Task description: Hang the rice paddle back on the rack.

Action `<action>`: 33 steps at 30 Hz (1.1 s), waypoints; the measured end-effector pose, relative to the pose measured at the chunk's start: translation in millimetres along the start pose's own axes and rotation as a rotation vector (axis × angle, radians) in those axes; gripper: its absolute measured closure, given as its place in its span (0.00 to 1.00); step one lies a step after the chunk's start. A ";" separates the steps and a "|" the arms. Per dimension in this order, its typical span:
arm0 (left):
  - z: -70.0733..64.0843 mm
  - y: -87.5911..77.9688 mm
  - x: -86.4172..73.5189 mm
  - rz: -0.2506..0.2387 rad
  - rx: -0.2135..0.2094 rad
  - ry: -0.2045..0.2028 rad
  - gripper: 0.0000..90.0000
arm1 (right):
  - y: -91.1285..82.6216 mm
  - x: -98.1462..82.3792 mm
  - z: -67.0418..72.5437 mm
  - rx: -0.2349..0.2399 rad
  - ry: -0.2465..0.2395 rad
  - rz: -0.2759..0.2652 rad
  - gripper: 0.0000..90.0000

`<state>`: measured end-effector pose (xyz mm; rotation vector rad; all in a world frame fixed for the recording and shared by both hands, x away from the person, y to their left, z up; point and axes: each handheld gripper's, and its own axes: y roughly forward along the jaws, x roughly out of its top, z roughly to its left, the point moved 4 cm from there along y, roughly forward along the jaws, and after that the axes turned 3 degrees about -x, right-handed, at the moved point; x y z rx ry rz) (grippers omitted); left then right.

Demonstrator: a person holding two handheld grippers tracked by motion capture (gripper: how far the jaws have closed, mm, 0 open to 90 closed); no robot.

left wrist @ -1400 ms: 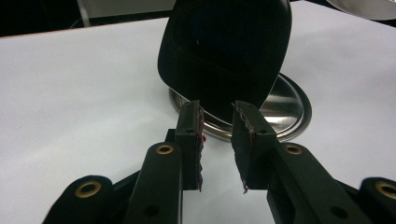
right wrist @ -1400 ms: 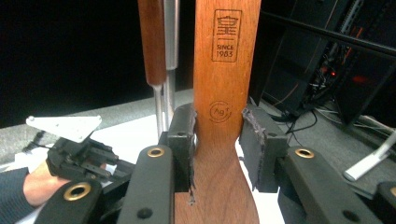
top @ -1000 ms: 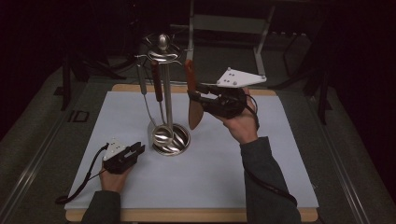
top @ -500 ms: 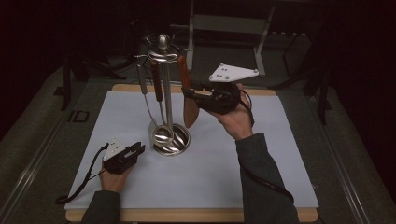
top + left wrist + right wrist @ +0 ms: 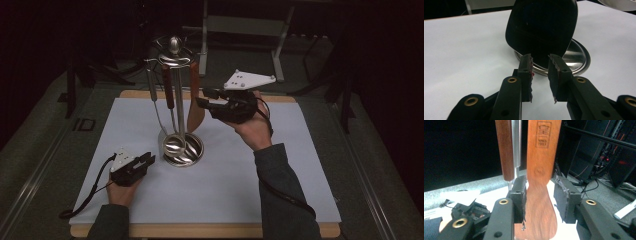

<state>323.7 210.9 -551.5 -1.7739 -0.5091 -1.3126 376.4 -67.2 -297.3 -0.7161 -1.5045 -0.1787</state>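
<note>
On the white mat (image 5: 250, 190), the wooden spatula (image 5: 540, 195) hangs on the utensil stand (image 5: 176, 100). The right gripper (image 5: 540, 200), jaws just opened, brackets it loosely; withdrawal remains. The left gripper (image 5: 540, 75) rests half-open, empty.

Wooden spatula (image 5: 541, 182): reddish-brown, flat, w/ narrow handle widening to a rounded blade; stamped logo on handle. Hangs upright, blade down, from the top of the utensil stand (image 5: 176, 95), on its right side, blade clear of the stand's base. In right gripper view it sits between the right tongs (image 5: 540, 200); left pad touching or nearly so, gap at right pad. Tongs have just been opening. Stand: shiny metal pole, knob top, round dish base, mid-tabletop.
</note>
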 end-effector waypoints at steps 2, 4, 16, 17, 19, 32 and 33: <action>-0.1 0.0 0.0 -0.001 0.000 -0.001 0.81 | -2.3 -2.2 -1.6 -0.001 -0.003 0.006 0.68; 0.0 0.0 0.0 -0.001 0.001 0.000 0.81 | -4.0 -4.9 -3.6 -0.003 -0.006 0.016 0.68; 0.0 0.1 0.0 0.000 0.001 -0.001 0.81 | -5.7 -27.5 -13.8 -0.036 -0.041 0.150 0.74; 0.0 0.1 0.0 0.000 0.001 -0.001 0.81 | -5.3 -29.8 -14.3 -0.041 -0.042 0.165 0.75; 0.0 0.2 0.0 0.000 0.002 -0.002 0.81 | -4.2 -34.9 -15.6 -0.049 -0.047 0.194 0.76; 1.0 1.2 -0.6 0.013 0.012 -0.010 0.81 | -0.7 -88.2 -27.7 -0.143 -0.113 0.442 0.76; 1.1 1.7 -0.7 0.017 0.013 -0.013 0.81 | -0.9 -94.5 -29.4 -0.158 -0.124 0.457 0.74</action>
